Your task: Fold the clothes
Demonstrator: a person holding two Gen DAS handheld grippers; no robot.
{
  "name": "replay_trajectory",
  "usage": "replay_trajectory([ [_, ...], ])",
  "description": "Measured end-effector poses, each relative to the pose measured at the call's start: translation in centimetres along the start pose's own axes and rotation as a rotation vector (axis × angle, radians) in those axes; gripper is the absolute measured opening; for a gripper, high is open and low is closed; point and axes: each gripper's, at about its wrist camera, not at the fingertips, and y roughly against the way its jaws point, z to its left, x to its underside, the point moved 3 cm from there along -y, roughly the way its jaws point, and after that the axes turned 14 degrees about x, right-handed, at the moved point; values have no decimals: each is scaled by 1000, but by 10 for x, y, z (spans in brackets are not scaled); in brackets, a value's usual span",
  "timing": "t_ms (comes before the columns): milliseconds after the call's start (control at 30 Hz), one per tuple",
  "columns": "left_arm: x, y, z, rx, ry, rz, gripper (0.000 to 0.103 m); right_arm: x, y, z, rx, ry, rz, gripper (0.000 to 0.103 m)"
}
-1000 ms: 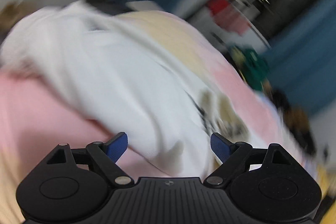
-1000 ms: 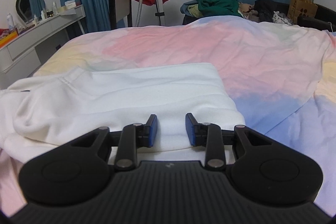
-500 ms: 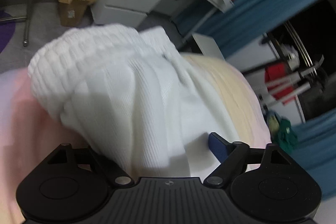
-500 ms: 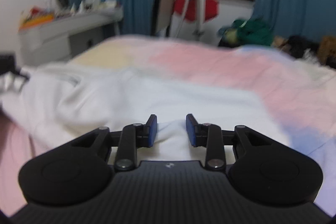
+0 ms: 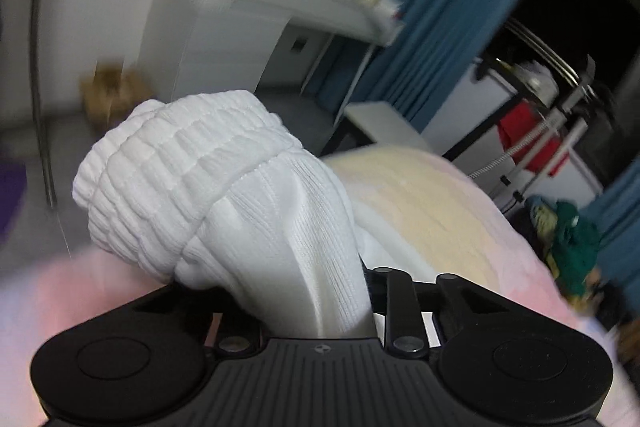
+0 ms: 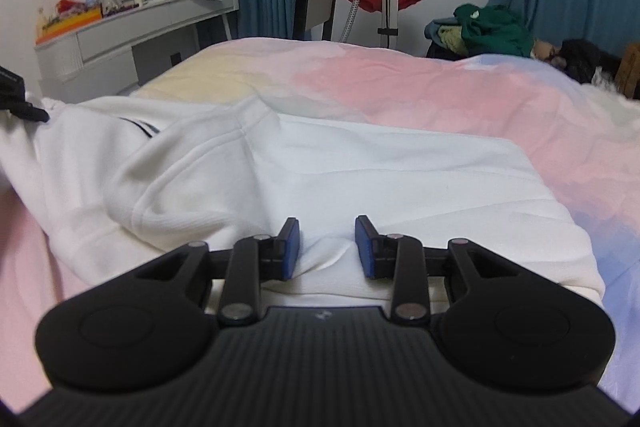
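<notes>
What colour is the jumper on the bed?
White jumper, clearest in the right wrist view.

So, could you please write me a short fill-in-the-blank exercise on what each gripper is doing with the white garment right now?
1. The left gripper is shut on the garment's ribbed ____.
2. The white garment lies on a pastel ____.
3. The right gripper has blue fingers on either side of a fold of ____ fabric.

Missing words: cuff; bedspread; white

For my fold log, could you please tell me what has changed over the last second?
The left tongs, open a second ago, have shut on the white garment's ribbed cuff and lifted it. The right tongs stay part-open around the folded edge on the bed.
</notes>
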Motion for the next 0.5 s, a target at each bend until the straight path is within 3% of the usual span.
replay_trajectory([
  [233,-1,39,-154,86,-363,-123,23,-24,34,-52,-39,-197,-39,33],
  [367,44,46,-238,154,-495,-177,22,-33,54,-98,20,-326,-77,34],
  [500,115,45,-303,211,-604,-216,22,-32,68,-152,93,-478,-108,34],
])
